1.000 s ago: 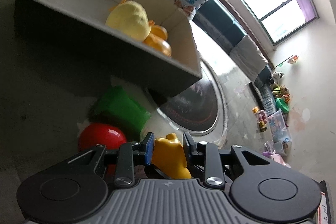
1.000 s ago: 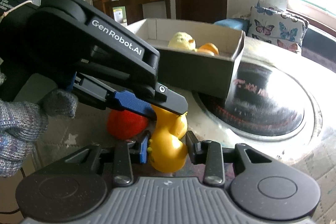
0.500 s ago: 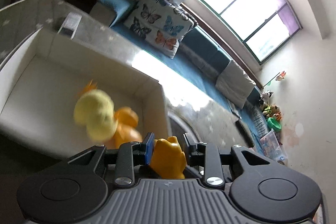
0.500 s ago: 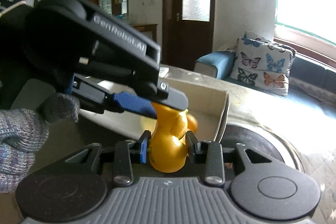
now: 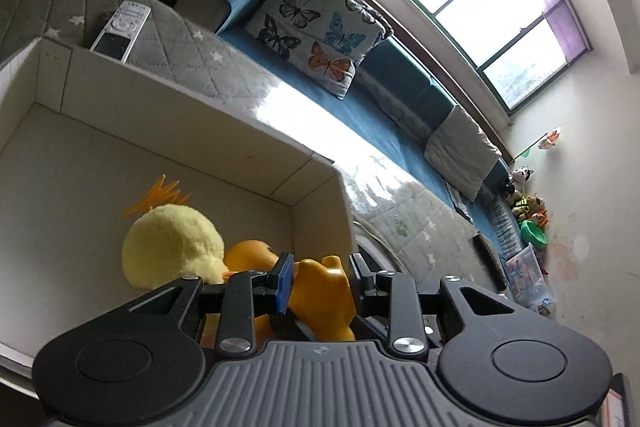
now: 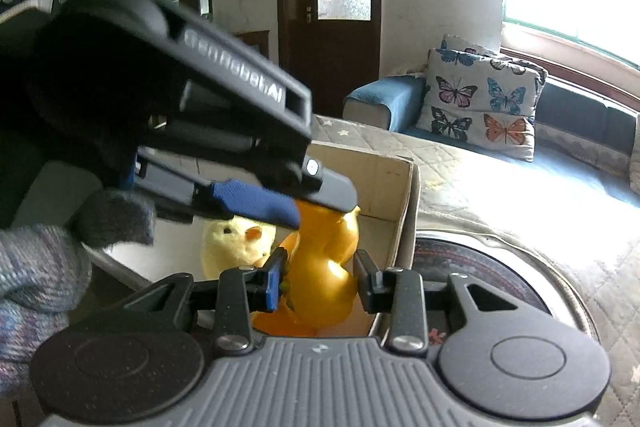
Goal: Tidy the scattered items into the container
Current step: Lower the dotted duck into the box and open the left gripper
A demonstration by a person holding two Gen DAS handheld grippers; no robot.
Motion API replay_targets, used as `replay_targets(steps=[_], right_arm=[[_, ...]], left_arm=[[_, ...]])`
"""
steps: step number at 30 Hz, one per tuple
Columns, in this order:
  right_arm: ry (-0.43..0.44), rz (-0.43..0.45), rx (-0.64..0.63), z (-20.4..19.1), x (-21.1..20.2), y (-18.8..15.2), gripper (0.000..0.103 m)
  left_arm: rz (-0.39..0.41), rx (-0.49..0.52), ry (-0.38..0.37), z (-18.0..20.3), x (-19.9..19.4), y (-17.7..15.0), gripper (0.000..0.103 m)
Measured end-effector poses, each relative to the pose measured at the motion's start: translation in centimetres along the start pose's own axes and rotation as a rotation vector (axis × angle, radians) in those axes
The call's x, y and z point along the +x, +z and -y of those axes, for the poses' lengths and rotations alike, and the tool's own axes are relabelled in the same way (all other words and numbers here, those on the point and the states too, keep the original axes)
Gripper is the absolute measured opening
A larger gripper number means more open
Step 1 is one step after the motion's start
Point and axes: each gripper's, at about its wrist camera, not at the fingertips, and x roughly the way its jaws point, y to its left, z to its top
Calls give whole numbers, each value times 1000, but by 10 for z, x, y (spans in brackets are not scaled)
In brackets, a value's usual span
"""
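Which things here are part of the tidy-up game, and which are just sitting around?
Part of the job:
- yellow rubber duck, gripped by both the left gripper and the right gripper
- cardboard box
- fluffy chick and orange toy, inside the box

Just lying about:
- remote control
- butterfly pillow
- sofa

left hand-held gripper: motion-blurred | box: left side cut off by edge

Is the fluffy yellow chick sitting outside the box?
No, the fluffy yellow chick lies inside the box, on its floor beside an orange toy.
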Motion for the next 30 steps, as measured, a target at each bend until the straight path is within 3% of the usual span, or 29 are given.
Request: replay_targets(steps=[15, 30], right_arm=[[-46, 59, -8, 5, -26, 0, 47], [2, 47, 3, -10, -69, -21, 52]], left_arm=[[32, 17, 4, 1, -26, -8, 32], [50, 39, 15, 3, -69, -39, 32]])
